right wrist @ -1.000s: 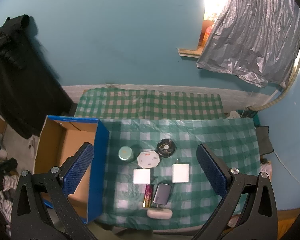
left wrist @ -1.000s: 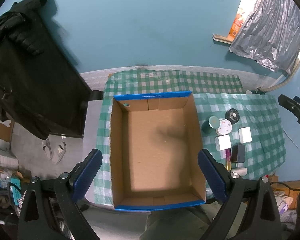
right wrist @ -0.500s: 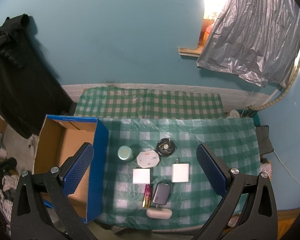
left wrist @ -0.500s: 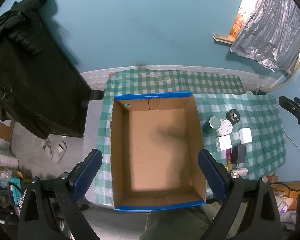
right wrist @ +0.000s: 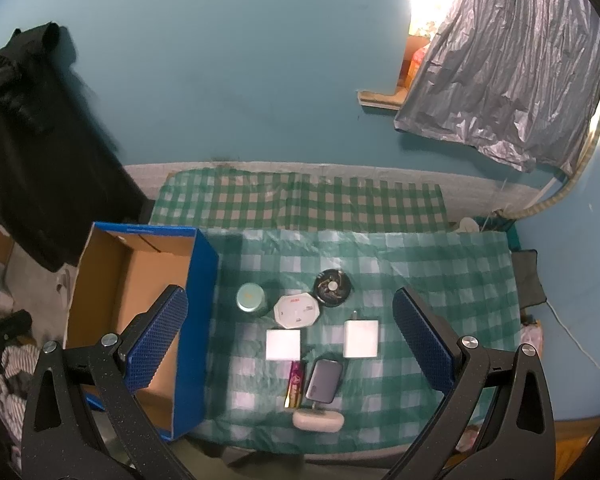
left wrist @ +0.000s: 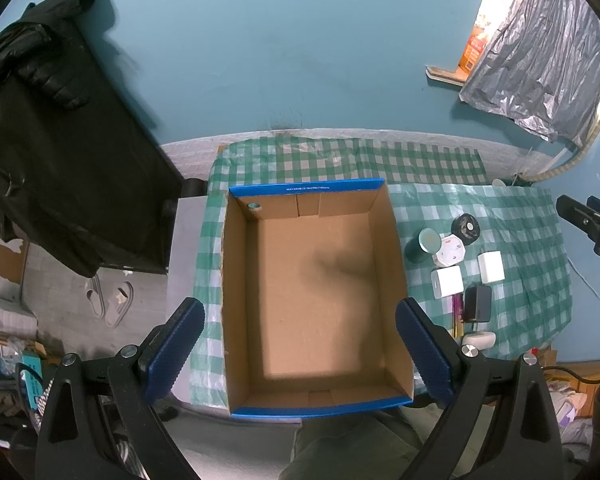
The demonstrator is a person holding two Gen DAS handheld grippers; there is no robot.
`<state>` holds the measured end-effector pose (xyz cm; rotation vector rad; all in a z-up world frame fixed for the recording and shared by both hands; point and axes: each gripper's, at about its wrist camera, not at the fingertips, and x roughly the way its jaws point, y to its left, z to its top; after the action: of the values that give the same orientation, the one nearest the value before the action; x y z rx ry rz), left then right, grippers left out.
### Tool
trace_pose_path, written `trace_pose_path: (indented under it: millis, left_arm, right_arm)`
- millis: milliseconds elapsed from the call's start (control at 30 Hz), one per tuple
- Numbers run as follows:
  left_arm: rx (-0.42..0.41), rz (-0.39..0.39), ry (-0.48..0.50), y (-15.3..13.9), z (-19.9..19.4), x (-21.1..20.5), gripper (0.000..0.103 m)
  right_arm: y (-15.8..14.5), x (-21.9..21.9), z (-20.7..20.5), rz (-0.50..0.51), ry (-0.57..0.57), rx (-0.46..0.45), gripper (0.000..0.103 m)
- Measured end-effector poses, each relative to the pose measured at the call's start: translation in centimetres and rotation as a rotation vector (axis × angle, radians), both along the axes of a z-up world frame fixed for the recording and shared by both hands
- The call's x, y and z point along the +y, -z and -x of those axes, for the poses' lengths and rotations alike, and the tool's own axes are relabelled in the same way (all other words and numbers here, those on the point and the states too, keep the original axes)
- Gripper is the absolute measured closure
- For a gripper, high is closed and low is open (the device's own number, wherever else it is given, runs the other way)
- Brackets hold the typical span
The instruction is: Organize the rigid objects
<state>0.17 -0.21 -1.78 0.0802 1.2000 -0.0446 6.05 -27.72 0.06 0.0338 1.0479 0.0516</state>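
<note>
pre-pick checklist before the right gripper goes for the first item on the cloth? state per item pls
1. Right gripper open and holding nothing: ok.
2. Left gripper open, held above the cardboard box: ok.
3. Box interior free for drop-off: ok, only bare cardboard shows.
4. Items reachable from above: ok. The teal jar, round black disc, two white cubes and grey case lie uncovered on the checked cloth.
5. Room for fingers around each item: not ok for all. The octagonal white box sits tight against its neighbours.
6. Item weight or slipperiness: cannot tell.
</note>
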Motion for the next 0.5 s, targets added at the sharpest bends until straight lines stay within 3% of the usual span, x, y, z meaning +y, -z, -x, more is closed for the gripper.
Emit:
trace_pose_path:
  millis: [267,300,500]
  left_arm:
    - [0.020,-0.008,-0.016,1.6,0.0,0.7,0.006]
    - [0.022,-0.007,-0.021,0.8,0.1,1.2,0.006]
    - [0.063,0.023,-0.068,2.6,-1.2,5.1,0.006]
  right_arm:
    - [0.7,-0.9,0.3,-0.001,0.004,0.025,0.001]
    - [0.9,-1.1,0.2,-0.003,0.005,0.031,0.001]
    - [2.8,-3.2,-1.0,-0.018,0.007,0.096,0.001]
